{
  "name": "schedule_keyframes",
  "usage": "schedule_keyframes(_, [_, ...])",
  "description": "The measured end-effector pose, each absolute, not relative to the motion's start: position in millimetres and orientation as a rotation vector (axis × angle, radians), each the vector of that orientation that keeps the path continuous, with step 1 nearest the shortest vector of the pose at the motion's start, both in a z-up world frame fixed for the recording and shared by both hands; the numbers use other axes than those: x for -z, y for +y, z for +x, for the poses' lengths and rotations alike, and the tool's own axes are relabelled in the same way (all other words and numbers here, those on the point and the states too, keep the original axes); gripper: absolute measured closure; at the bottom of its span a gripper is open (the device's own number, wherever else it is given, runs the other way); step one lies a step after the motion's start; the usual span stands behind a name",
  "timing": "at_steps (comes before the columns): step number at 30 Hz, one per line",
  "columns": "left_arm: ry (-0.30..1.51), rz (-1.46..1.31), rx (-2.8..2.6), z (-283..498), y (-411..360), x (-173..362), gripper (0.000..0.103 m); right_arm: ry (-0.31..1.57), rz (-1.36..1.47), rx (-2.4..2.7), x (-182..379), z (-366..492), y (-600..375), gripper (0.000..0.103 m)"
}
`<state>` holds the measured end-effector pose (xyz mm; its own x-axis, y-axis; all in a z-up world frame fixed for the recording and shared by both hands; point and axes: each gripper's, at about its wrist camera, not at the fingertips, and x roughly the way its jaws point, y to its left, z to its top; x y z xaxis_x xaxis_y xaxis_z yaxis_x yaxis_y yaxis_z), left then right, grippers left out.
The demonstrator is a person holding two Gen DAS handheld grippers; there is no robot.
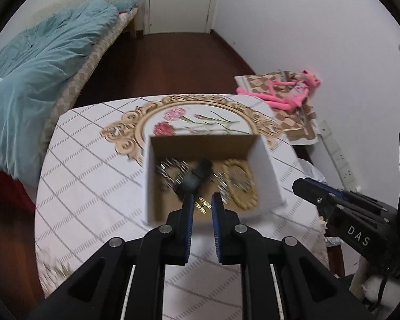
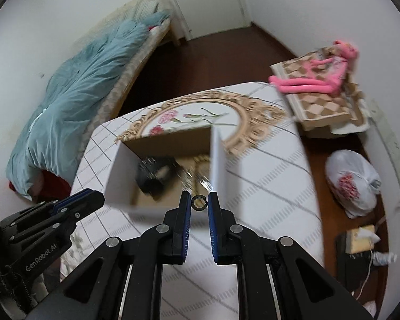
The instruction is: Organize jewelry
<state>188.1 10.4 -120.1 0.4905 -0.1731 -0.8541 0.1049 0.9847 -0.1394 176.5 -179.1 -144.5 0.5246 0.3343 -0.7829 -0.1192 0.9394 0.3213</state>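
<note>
The left gripper (image 1: pixel 202 205) is hovering over the near edge of the open box (image 1: pixel 264 170), its jaws standing narrowly apart with a small gold clasp-like piece (image 1: pixel 203 204) showing between the tips; whether the pads are pinching it or it is lying below in the box, the view is not telling. The right gripper (image 2: pixel 199 202) is holding its jaws just as narrowly parted, and they are gripping 1 small dark ring (image 2: pixel 199 202) at the very tips, just near of the box's (image 2: pixel 120 170) near wall.

The 1 cardboard box is sitting on the table (image 1: pixel 93 186), which is wearing a white cloth with a gold floral medallion. Inside, blurred, are lying silvery chains (image 1: pixel 170 170), 1 gold necklace (image 1: pixel 240 184) to the right and 1 dark object (image 1: pixel 197 177) in the middle.

Far right, 1 pink plush toy (image 1: pixel 285 93) is lying on a checkered board.
</note>
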Motion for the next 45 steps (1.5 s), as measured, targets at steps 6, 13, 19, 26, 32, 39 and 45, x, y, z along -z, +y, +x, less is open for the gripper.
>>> schedule_keyframes(6, [1.115,-0.081,0.152,233,20,135,0.091,1.098,0.165,-0.289,157,241,-149,0.090])
schedule_keyframes(13, [1.137,-0.050,0.074,250,21,139,0.052,1.174,0.135,-0.264,168,266,-150,0.078])
schedule_keyframes(19, [1.104,-0.043,0.027,250,30,130,0.029,1.149,0.139,-0.254,159,262,-156,0.060])
schedule_keyframes(26, [1.082,-0.026,-0.047,232,38,130,0.002,1.110,0.045,-0.158,152,241,-157,0.028])
schedule_keyframes(32, [1.058,0.002,-0.096,210,39,138,0.001,1.131,-0.014,-0.084,163,221,-158,0.006])
schedule_keyframes(39, [1.068,-0.013,-0.114,187,36,137,0.000,1.119,-0.004,-0.053,159,197,-161,0.004])
schedule_keyframes(45, [1.020,-0.021,-0.111,156,31,109,0.000,1.064,-0.006,-0.040,133,165,-165,0.004])
